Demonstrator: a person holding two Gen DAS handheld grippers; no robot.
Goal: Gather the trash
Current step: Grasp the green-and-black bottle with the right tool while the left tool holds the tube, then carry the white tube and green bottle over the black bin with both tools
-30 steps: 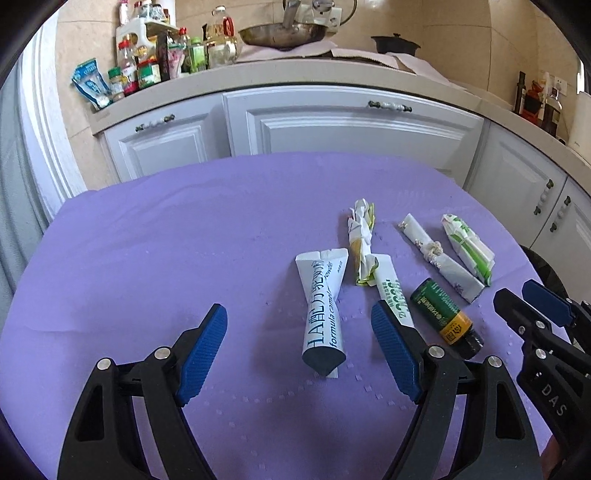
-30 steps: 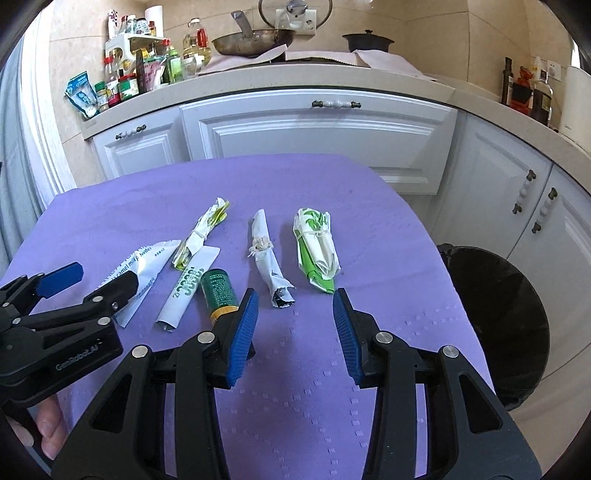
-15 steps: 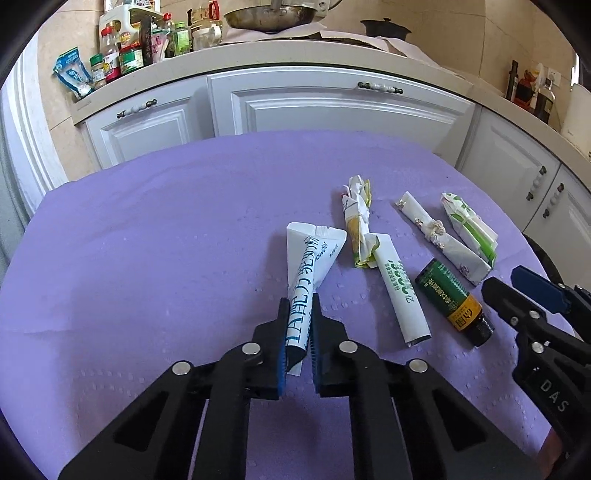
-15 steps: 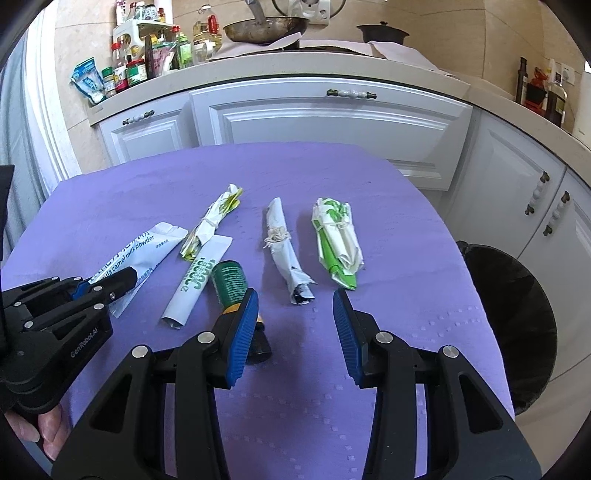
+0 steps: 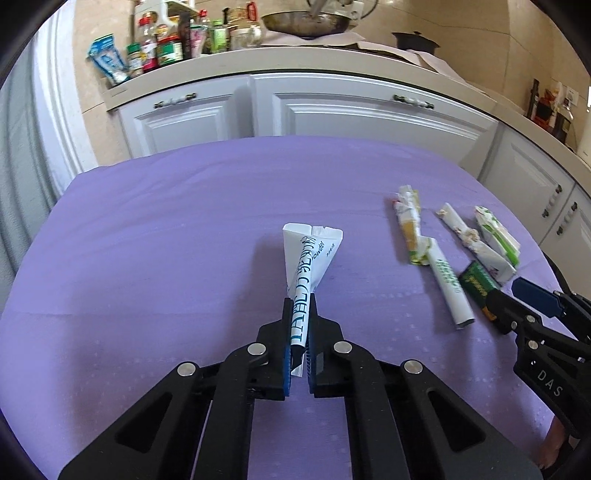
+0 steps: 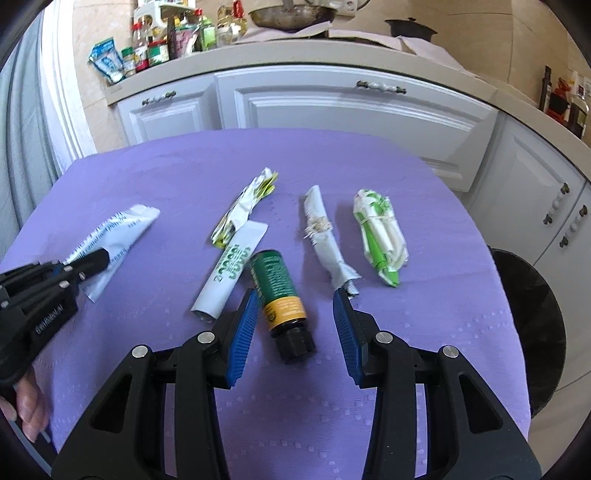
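On the purple table [image 5: 147,258], mid-surface in the left wrist view, the left gripper [image 5: 299,332] pinches the white milk-powder sachet [image 5: 308,258] by its near tip; so thin a hold could slip when lifted. In the right wrist view, near the front edge, the right gripper [image 6: 293,325] stands half-wide around the green bottle [image 6: 279,291], which may roll; the black bin [image 6: 532,332] waits beyond the right edge.

Kitchen. Desk [image 6: 369,155] under purple cloth. Behind it, white panelled cabinets [image 5: 362,110] with metal handles, running round corner to right. Beige worktop [image 5: 332,62] carries jars and bottles [image 5: 162,44] at left, wok [image 5: 306,22], dark pot [image 5: 415,38]. Beige tiled wall [image 5: 480,33]. Daylight, bright.
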